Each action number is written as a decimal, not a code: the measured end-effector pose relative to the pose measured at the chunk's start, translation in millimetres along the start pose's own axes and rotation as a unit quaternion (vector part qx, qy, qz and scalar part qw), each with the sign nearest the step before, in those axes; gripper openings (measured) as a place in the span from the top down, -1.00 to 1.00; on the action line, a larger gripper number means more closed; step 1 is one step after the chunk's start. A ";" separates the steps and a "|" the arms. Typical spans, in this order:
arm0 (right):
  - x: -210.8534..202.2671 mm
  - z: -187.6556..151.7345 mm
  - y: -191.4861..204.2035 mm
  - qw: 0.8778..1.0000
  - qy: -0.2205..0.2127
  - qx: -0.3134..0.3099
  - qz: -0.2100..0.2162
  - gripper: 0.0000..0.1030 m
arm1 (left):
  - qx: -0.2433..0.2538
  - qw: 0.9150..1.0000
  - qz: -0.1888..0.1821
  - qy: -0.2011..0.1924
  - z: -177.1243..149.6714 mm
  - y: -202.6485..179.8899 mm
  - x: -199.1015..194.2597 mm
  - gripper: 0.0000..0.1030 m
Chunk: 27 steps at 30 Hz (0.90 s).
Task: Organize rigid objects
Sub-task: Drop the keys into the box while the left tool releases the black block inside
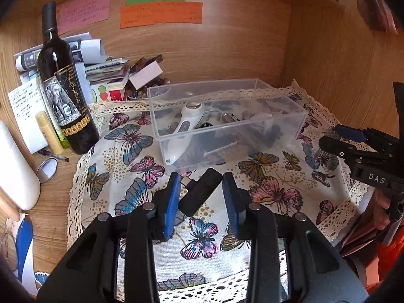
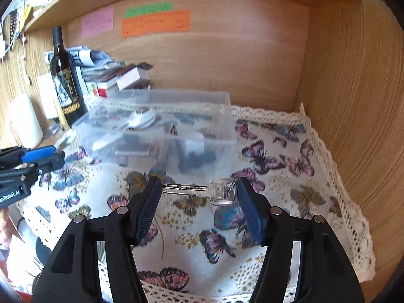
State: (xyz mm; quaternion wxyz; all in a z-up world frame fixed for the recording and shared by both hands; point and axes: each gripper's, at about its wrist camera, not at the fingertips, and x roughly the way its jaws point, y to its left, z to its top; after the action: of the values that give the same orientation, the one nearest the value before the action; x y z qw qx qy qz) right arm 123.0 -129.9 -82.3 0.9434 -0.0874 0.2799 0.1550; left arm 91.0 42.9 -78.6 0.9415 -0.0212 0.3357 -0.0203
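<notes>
My left gripper [image 1: 201, 180] has its blue pads on either side of a black plug-like block [image 1: 202, 192] on the butterfly cloth [image 1: 141, 166]; I cannot tell if the pads press it. My right gripper [image 2: 199, 185] holds a silver key [image 2: 202, 191] crosswise between its pads, above the cloth [image 2: 290, 176]. A clear plastic box [image 1: 298, 123] stands just behind, holding a white handheld device [image 1: 185, 123] and several dark items. The box also shows in the right wrist view [image 2: 227, 126]. The right gripper shows at the right of the left wrist view [image 1: 325, 139].
A dark wine bottle [image 1: 64, 93] stands at the left with a yellow tube [image 1: 49, 132], papers and small boxes [image 1: 106, 75] behind. A white container [image 1: 15, 169] and a small round mirror [image 1: 46, 168] lie on the wooden desk. Wooden walls close the back and right.
</notes>
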 end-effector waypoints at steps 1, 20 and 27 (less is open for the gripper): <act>-2.8 5.8 -0.8 1.000 -0.009 -0.001 0.001 -0.13 | 0.001 1.000 0.000 -0.005 3.8 -1.2 -1.2 0.34; 8.2 74.2 6.9 0.996 -0.077 -0.042 0.014 -0.14 | -0.005 0.999 0.012 -0.048 72.0 11.0 16.9 0.34; 33.0 78.2 22.8 0.996 -0.060 -0.059 0.029 -0.14 | -0.002 1.000 0.010 -0.026 80.9 13.2 47.9 0.34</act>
State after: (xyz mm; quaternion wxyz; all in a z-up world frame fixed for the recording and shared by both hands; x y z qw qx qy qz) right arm 180.7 -80.8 -37.6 0.9469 -0.1255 0.2151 0.2032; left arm 179.6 55.6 -46.9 0.9499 -0.0204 0.3117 -0.0100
